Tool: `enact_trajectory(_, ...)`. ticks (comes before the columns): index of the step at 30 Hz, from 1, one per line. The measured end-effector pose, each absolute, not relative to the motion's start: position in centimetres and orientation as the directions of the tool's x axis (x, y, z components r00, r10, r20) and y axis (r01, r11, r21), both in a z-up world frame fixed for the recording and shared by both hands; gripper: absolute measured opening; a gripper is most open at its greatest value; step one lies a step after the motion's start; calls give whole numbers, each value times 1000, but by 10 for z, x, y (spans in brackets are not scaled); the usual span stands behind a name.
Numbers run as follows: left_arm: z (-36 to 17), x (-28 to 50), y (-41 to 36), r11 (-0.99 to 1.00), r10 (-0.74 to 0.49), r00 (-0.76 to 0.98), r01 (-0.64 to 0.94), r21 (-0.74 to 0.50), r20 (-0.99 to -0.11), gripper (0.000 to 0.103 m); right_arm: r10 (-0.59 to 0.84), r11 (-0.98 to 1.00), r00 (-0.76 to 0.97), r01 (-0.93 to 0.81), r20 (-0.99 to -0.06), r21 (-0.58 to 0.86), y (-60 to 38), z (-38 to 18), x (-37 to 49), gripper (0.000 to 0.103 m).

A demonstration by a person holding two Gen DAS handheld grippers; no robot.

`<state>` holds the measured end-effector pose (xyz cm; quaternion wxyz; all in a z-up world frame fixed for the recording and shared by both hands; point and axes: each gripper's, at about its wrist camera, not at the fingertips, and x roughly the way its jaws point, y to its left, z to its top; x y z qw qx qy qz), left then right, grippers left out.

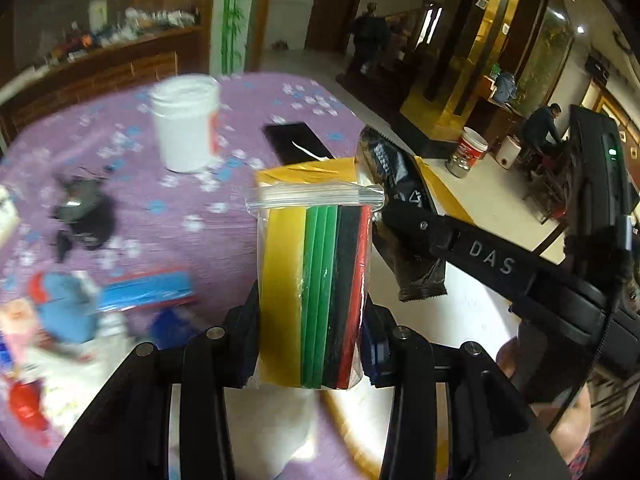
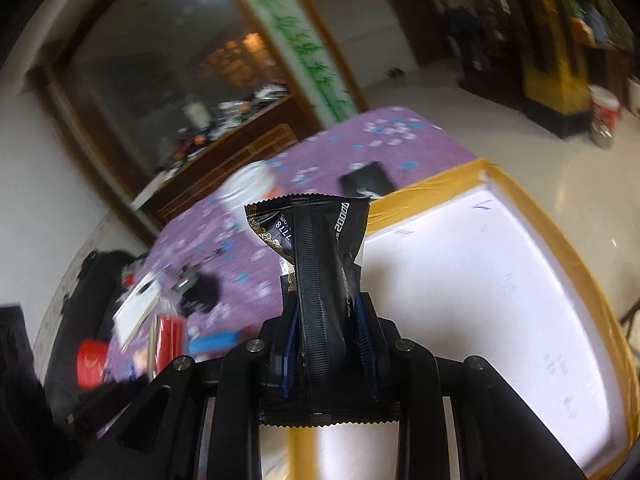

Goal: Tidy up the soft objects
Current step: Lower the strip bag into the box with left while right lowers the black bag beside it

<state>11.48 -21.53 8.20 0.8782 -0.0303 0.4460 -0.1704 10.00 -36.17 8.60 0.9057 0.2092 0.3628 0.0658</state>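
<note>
Left wrist view: left gripper (image 1: 312, 320) clamps a clear zip bag of coloured sheets (image 1: 316, 280) upright above the purple tablecloth (image 1: 168, 208), beside a white box with yellow tape (image 2: 480, 280). Right gripper (image 2: 330, 340) pinches a black snack packet (image 2: 316, 248) over that box's near edge

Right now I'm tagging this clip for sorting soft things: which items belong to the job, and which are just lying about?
In the job:
- clear bag of coloured sheets, clamped in the left gripper
- black snack packet, clamped in the right gripper
- white box with yellow-taped rim

Lying about:
- white jar
- black phone
- dark pouch
</note>
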Motion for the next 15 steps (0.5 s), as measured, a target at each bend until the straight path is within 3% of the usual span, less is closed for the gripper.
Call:
enact_trajectory(5, 51, 154, -244, 947, -304, 473, 242, -209, -827, 38, 230, 895, 699, 122, -677, 430, -392, 72, 131, 28)
enact_trajectory(15, 38, 167, -272, 954, -262, 459, 255, -157, -849, 38, 135, 919, 640, 205, -756, 338, -402, 46, 143, 28)
